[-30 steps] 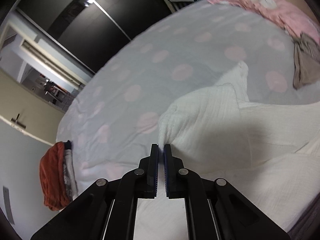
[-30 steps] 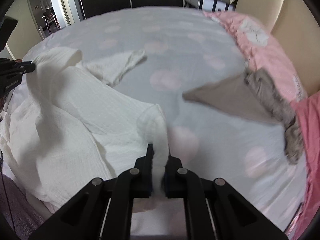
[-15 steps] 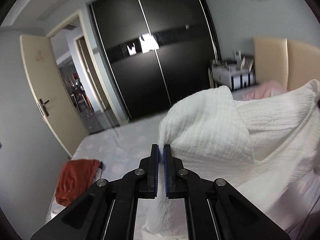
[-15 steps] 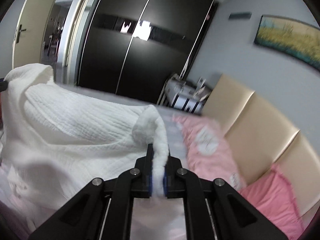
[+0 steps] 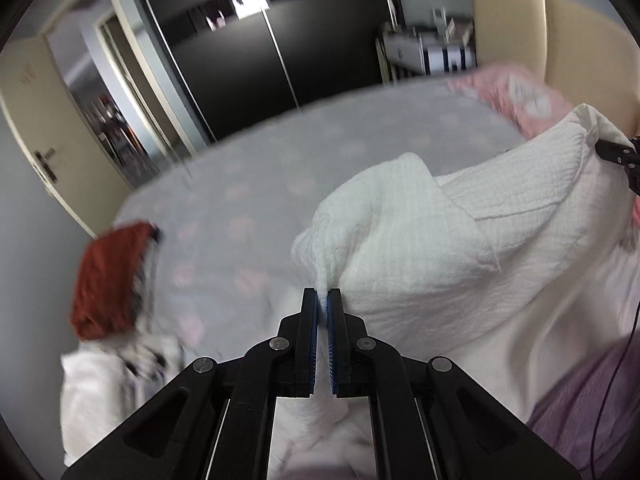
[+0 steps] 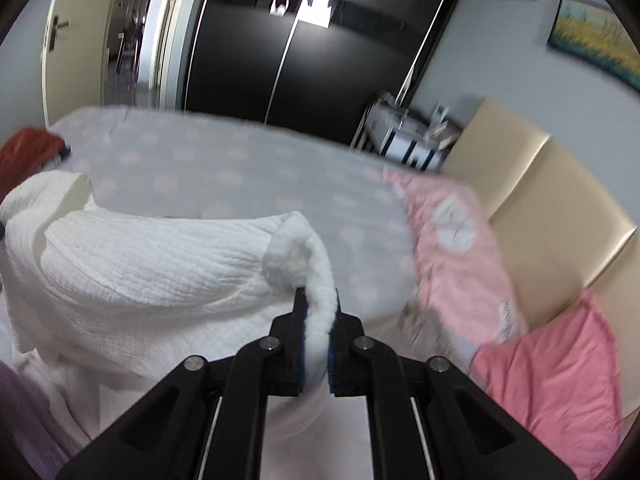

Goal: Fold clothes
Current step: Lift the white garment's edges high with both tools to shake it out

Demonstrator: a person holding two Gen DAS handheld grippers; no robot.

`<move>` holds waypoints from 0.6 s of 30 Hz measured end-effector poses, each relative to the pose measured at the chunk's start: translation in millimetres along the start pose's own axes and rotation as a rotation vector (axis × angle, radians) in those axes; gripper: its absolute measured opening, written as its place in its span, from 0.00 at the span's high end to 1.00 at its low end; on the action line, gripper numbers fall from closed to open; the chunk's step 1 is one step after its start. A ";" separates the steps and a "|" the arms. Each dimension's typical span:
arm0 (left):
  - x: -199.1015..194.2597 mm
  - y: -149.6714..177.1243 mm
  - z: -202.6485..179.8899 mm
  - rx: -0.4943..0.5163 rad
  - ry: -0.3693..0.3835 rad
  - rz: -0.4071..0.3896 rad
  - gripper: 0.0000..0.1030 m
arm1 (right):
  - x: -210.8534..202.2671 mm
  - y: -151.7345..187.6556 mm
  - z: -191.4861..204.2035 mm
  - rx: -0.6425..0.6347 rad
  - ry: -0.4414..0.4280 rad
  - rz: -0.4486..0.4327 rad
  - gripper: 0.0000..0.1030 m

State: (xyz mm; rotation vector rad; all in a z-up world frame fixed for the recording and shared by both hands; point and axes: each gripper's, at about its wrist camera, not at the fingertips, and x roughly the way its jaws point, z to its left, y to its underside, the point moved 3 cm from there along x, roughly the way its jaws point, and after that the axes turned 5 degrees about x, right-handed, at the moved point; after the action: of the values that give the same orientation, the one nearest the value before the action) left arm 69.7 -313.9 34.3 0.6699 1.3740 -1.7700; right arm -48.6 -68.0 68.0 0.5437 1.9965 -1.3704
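Left wrist view. The left gripper (image 5: 322,294) has its fingers pressed nearly together on a bunched edge of the white cloth (image 5: 432,240), which is pinched between the blue pads. From the grip the cloth rises and spreads to the right, above the bed (image 5: 248,184), whose grey sheet carries pale pink spots. At the far right edge the tip of the right gripper (image 5: 618,152) meets another corner of the same cloth; how far it is closed cannot be told from this view. A red garment (image 5: 108,276) lies on a stack at the bed's left edge. A pink pillow (image 5: 516,96) lies at the head of the bed, before a dark wardrobe (image 5: 280,48).

Right wrist view. The right gripper (image 6: 318,308) is closed on a thick fold of the white cloth (image 6: 152,264), held between its pads. The cloth stretches leftward, sagging in the middle, over the bed (image 6: 240,172). The pink pillow (image 6: 452,232) and a second, deeper pink one (image 6: 560,364) lie to the right, against a beige headboard (image 6: 532,184). The red garment (image 6: 24,152) shows at far left. Parts of this view are blurred.
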 end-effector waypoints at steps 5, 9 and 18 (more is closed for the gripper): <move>72.6 40.6 -52.6 0.054 0.084 0.201 0.95 | 80.0 75.4 2.6 0.026 -0.056 0.203 0.93; 119.8 60.2 -85.7 0.122 0.142 0.345 0.95 | 132.0 118.6 -1.1 0.075 -0.090 0.334 0.93; 139.8 52.0 -102.2 0.232 0.212 0.425 0.65 | 154.5 135.8 -20.1 0.157 -0.227 0.465 0.83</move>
State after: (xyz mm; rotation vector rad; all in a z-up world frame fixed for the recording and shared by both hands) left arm 29.5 -257.8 -132.8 1.2090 1.0640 -1.5541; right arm -74.1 -2.8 -126.4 0.8243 1.4713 -1.2357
